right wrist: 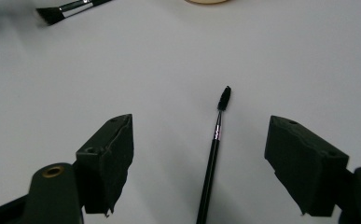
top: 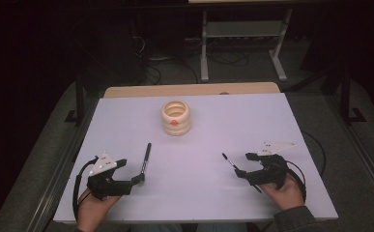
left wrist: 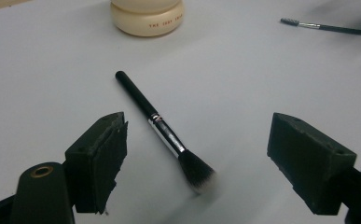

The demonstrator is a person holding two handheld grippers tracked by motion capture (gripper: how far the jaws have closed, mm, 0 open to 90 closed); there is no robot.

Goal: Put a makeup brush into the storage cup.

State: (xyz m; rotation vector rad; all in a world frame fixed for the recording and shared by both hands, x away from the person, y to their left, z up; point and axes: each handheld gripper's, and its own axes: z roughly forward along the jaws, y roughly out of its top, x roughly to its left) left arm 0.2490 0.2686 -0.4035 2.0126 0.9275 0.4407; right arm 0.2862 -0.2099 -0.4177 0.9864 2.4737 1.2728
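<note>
Nothing has really been started here, by the look of it. Both brushes are lying flat on the white table (top: 199, 193), and the cream pot (top: 176, 117) at the far middle looks empty of brushes as far as can be seen, so the job is guessed to be getting them stood in there.

The left gripper (top: 138, 179) is held with its jaws spread wide and nothing is gripped. The powder brush (left wrist: 166, 135) is seen between those jaws in the left gripper view, bristles toward the camera and handle pointing off toward the pot, but no pad is touching it.

Same story on the other side: the right gripper (top: 237, 172) is held wide open and empty, with the spoolie (right wrist: 214, 147) lined up in the gap in the right gripper view, its bristle tip pointing away. It isn't being touched either.

So what's done: both grippers are lined up over their brushes, nothing more. What's left is pretty much everything: each brush closed on, lifted, carried to the pot and dropped in.
</note>
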